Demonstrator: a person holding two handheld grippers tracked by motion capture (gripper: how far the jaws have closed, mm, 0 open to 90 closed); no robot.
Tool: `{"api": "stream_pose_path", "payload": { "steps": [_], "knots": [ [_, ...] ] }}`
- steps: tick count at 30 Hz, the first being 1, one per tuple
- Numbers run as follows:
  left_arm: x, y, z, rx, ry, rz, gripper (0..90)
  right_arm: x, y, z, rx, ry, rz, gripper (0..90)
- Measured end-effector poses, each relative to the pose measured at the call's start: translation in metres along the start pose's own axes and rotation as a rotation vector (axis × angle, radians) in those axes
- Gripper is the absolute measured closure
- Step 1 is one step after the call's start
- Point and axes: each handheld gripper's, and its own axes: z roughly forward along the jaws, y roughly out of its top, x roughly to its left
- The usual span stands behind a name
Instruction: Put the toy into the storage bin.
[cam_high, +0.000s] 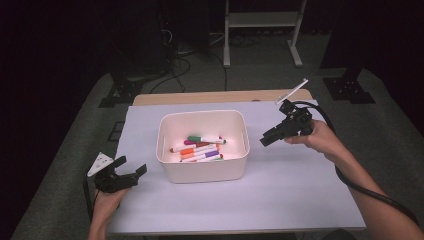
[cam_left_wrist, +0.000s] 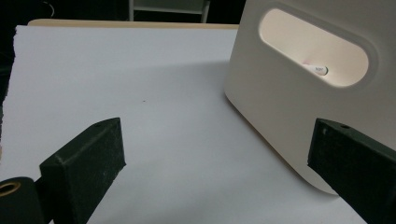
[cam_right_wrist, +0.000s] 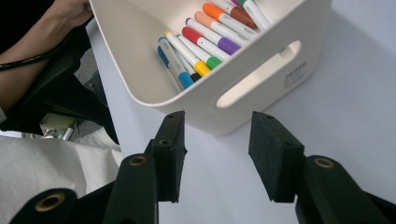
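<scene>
2 tools (cam_high: 131, 169) (cam_high: 266, 138) flanking marker bin (cam_high: 202, 172), both gaping, nothing held, R just beside.

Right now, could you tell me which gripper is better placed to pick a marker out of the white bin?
Probably the right gripper: it hangs raised beside the bin, open jaws angled toward the markers. The left gripper sits low by the bin's outer wall.

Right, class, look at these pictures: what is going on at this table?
A person holds a gripper in each hand beside a white bin of coloured markers on a white-covered table. The right gripper hangs to the bin's right, jaws open and empty, aimed at it. The left gripper sits low at the bin's left, jaws wide apart, holding nothing.
</scene>
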Motion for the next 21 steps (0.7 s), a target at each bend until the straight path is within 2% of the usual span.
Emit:
{"api": "stream_pose_path", "payload": {
  "steps": [13,21],
  "knots": [
    [0.0,0.0,0.0,0.0,-0.001,-0.001,2.5,-0.014,-0.029,0.011,-0.008,0.016,0.05,53.1],
    [-0.001,0.0,0.001,0.003,-0.002,-0.001,2.5,-0.024,-0.049,0.014,-0.031,0.026,0.092,52.4]
  ]
}}
